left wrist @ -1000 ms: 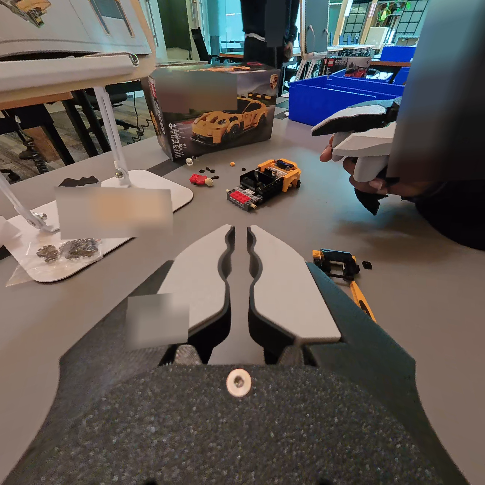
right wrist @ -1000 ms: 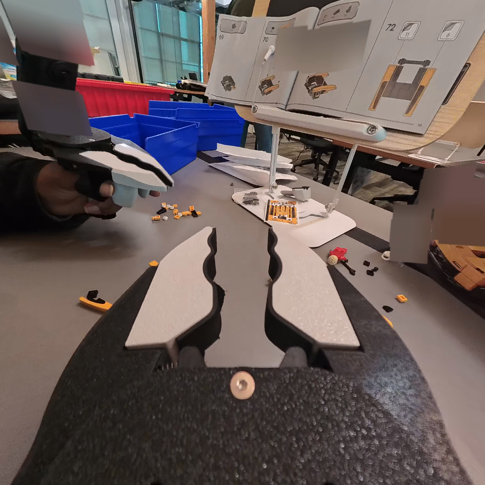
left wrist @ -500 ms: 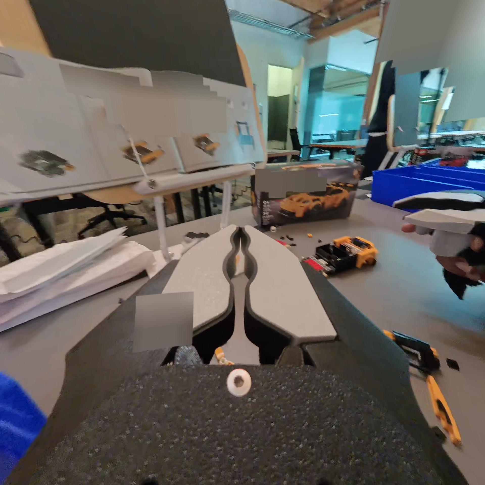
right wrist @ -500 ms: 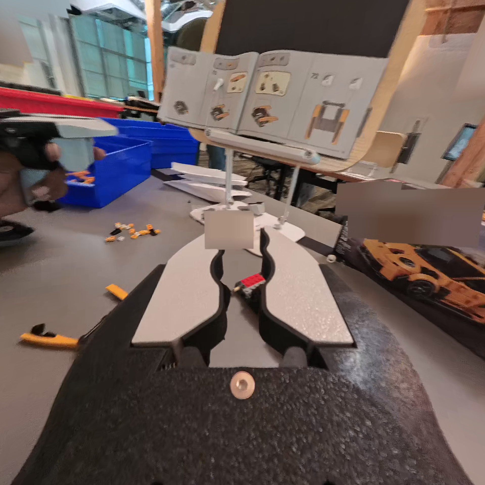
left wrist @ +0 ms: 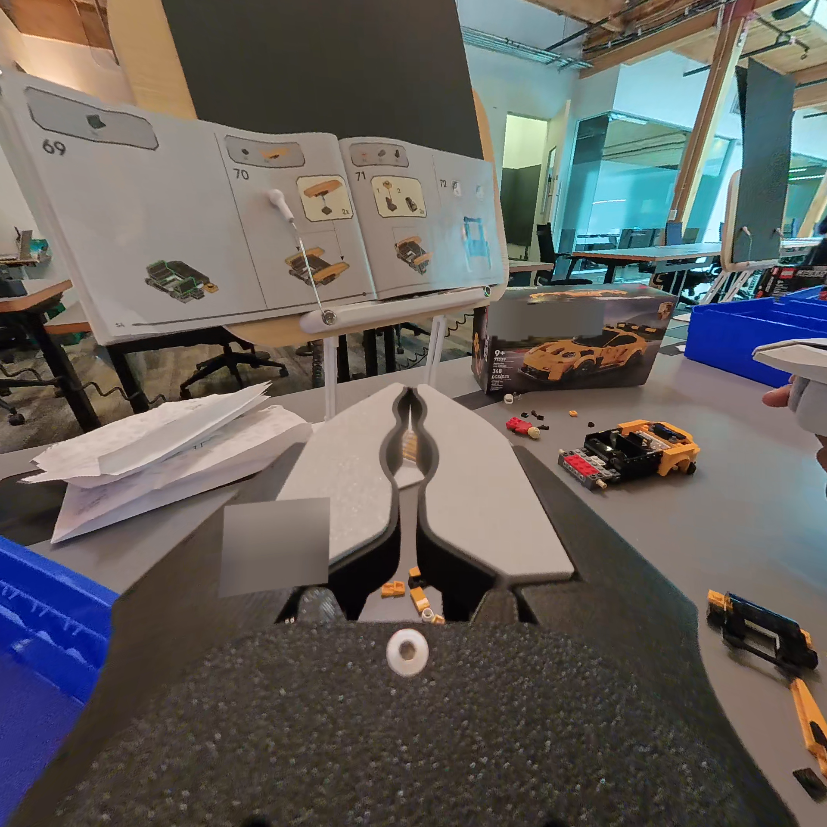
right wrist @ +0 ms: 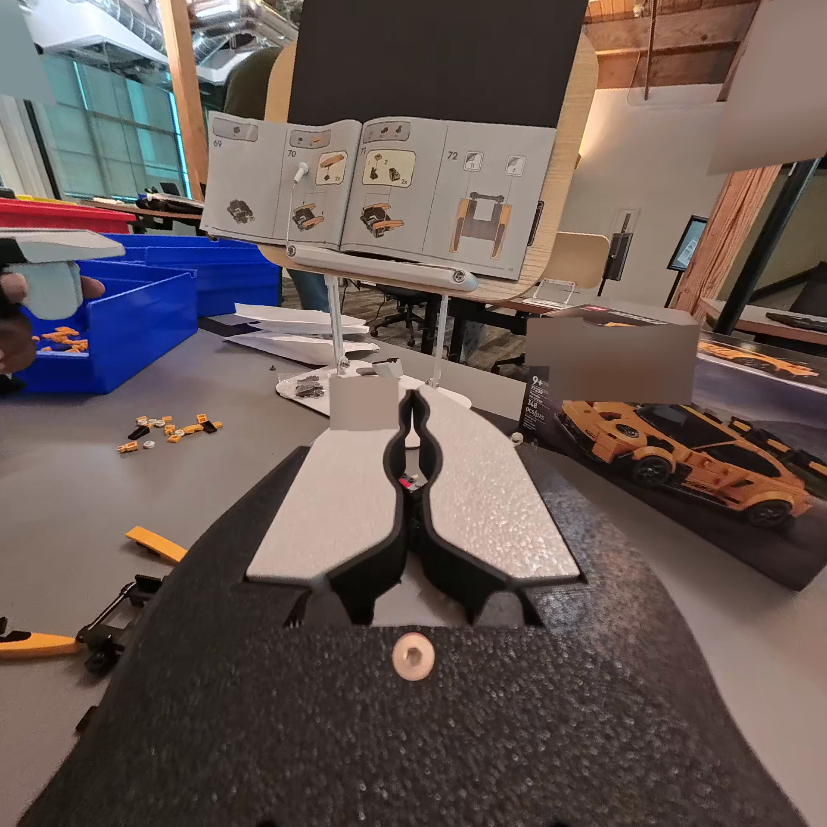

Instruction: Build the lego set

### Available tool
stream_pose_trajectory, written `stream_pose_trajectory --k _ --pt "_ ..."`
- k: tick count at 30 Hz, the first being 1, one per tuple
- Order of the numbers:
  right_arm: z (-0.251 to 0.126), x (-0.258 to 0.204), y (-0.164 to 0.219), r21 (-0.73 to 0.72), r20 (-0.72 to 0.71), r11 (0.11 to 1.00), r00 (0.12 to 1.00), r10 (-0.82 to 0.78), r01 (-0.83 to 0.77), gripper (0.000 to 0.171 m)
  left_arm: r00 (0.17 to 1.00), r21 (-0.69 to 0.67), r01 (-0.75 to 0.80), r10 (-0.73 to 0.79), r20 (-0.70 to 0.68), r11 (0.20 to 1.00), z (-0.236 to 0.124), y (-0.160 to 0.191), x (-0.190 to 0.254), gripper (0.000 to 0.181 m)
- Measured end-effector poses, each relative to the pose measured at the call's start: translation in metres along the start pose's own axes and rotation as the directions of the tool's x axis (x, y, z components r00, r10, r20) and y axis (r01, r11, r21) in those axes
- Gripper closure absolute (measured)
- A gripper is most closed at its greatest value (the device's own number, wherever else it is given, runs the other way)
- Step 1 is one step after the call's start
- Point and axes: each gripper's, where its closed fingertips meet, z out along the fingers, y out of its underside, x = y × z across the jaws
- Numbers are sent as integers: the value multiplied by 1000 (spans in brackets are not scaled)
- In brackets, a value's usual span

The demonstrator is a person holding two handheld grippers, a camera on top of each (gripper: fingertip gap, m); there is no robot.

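Observation:
The partly built black and yellow lego car stands on the grey table, right of my left gripper, which is shut, empty and raised. My right gripper is shut and empty too; a red and black bit of the car shows through its gap, below it. A black frame part and a yellow curved piece lie near me. Small orange and black pieces lie loose on the table. Both views face the open instruction booklet.
The booklet stand rises mid-table, with the set's box to its right. Folded paper bags and blue bins are to the left. A red minifigure lies by the box. Left tips to right tips: about 30 cm. The yellow curved piece is about equally far from each gripper, around 20 cm.
Both grippers have tilted up from the table towards the booklet. The right gripper has gone from open to shut. The left one has closed fully.

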Motion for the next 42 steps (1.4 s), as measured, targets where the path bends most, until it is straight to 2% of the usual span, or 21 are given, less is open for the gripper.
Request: stream_pose_trajectory --k 13,18,24,29,33,37,42 --pt "2 -14 9 -41 82 998 995 -52 55 170 998 -58 -1 -3 -56 998 3 14 11 180" --pt "2 -19 12 -53 110 997 992 -57 63 169 992 -119 3 -18 -129 993 4 24 23 181" --pt "2 -34 20 -88 199 992 978 -66 85 169 966 -222 -101 42 -254 970 6 52 45 180" --pt "-1 -59 34 -145 337 979 938 -85 141 167 909 -311 -215 73 -410 926 3 80 77 175" --pt "-7 -82 47 -197 466 964 882 -69 179 161 834 -375 -287 37 -551 881 -6 104 109 170" --pt "-8 -86 52 -212 488 953 868 -90 218 160 746 -437 -381 -9 -666 815 -18 129 136 156" --pt "-8 -88 55 -228 503 950 861 -72 212 161 689 -512 -493 -44 -723 704 -21 154 152 149"
